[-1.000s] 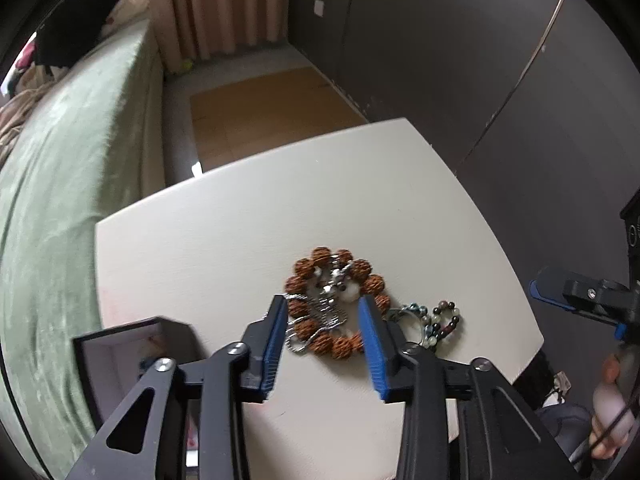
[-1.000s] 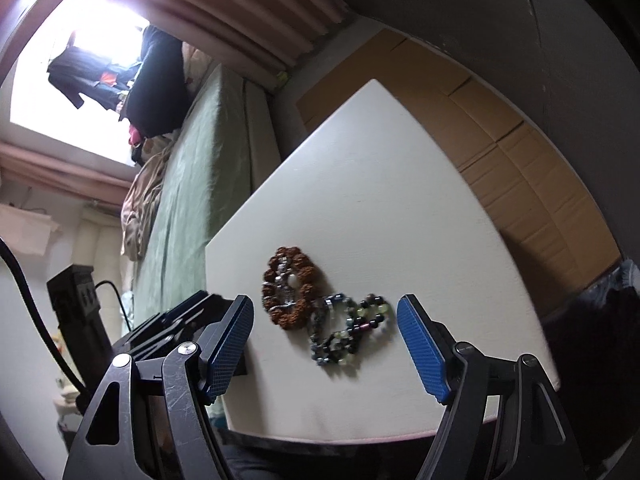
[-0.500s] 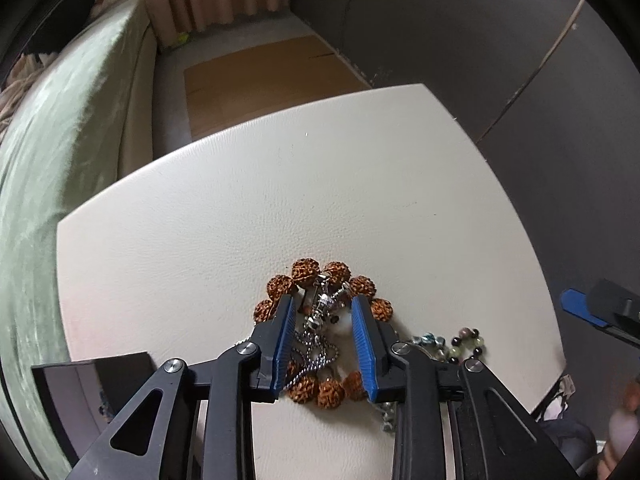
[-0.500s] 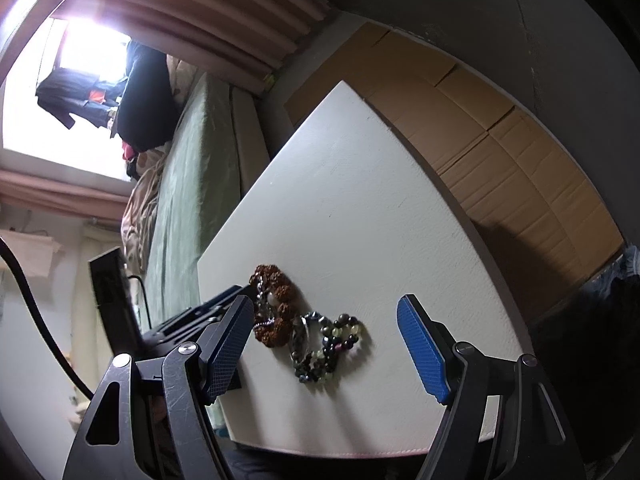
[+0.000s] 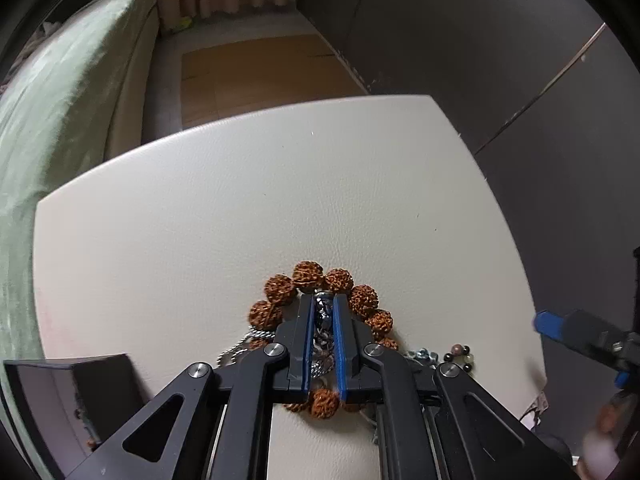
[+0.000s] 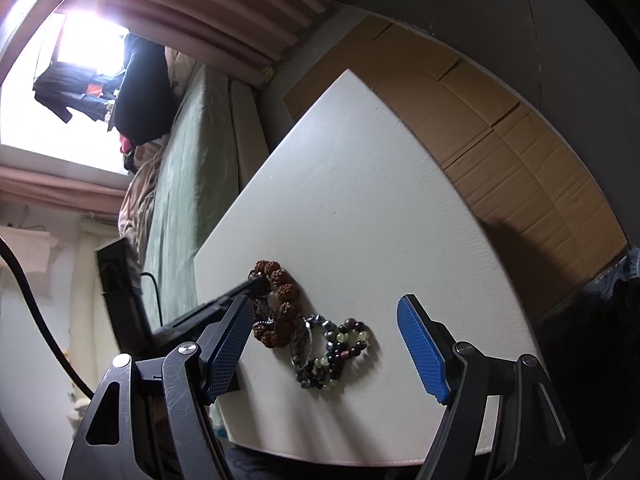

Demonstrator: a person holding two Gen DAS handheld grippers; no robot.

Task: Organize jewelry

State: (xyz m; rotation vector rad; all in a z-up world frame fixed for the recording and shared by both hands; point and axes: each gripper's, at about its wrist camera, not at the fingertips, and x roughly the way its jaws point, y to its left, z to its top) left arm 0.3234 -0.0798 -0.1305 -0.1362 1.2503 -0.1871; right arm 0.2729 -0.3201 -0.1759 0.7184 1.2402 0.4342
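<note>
A ring of brown knobbly beads (image 5: 316, 276) lies on the white table (image 5: 240, 208), with a silver chain necklace (image 5: 324, 314) heaped inside it. My left gripper (image 5: 323, 304) is down inside the ring, shut on the silver necklace. A dark mixed-bead bracelet (image 6: 340, 350) lies just right of the brown ring (image 6: 280, 280). My right gripper (image 6: 324, 344) hovers wide open and empty above that bracelet. The left gripper's fingers (image 6: 248, 286) show beside the brown ring.
A black open jewelry box (image 5: 64, 392) stands at the table's near left corner. A green bed (image 5: 60, 100) runs along the left. Cardboard (image 6: 500, 128) covers the floor beyond the table, by a dark wall (image 5: 480, 60).
My left gripper came down over the brown bead ring and closed from wide open onto the silver chain. The right gripper stayed open and shifted slightly.
</note>
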